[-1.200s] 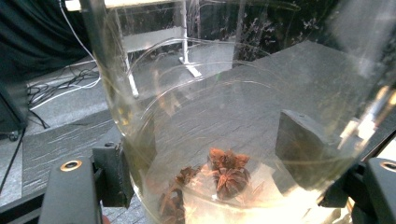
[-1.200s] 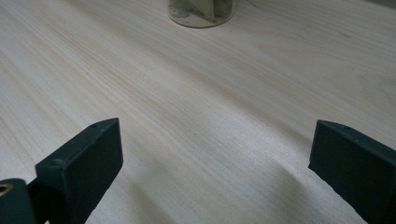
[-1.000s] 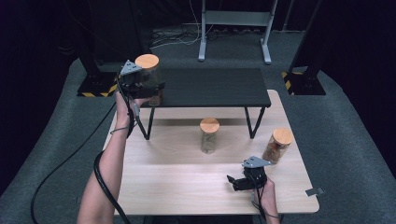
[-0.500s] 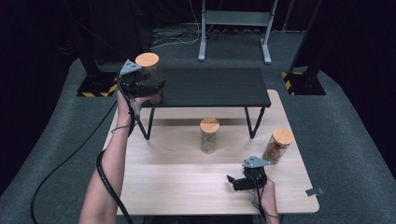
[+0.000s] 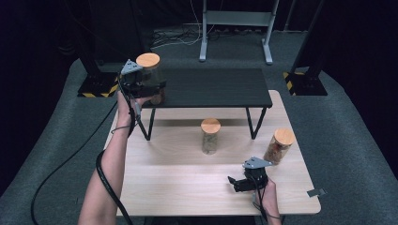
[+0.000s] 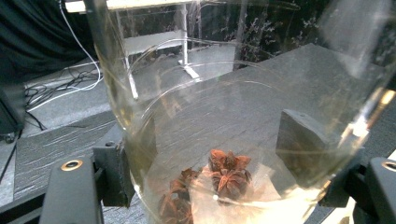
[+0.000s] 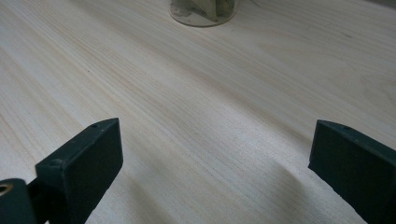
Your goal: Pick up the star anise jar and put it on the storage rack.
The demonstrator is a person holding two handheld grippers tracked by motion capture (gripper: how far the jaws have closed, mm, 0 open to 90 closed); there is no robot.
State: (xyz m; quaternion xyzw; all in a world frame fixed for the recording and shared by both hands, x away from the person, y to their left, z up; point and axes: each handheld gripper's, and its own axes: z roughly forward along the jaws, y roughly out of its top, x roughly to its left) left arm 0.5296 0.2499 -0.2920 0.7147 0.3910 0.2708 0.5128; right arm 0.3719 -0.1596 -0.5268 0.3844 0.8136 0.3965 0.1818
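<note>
The clear glass jar (image 6: 233, 116) holds reddish-brown star anise (image 6: 226, 175) under a tan wooden lid (image 5: 148, 60). The shelf (image 5: 211, 86) is black with fine grain. The desk (image 5: 187, 187) is pale streaked wood. The jaws are black.

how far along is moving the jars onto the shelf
Nothing is fully placed yet. The left gripper clamps the star anise jar at the black shelf's left end. Two jars wait on the table; the right gripper rests open.

Black jaws, brass-ringed screws, grey three-cornered plates, black cables.
</note>
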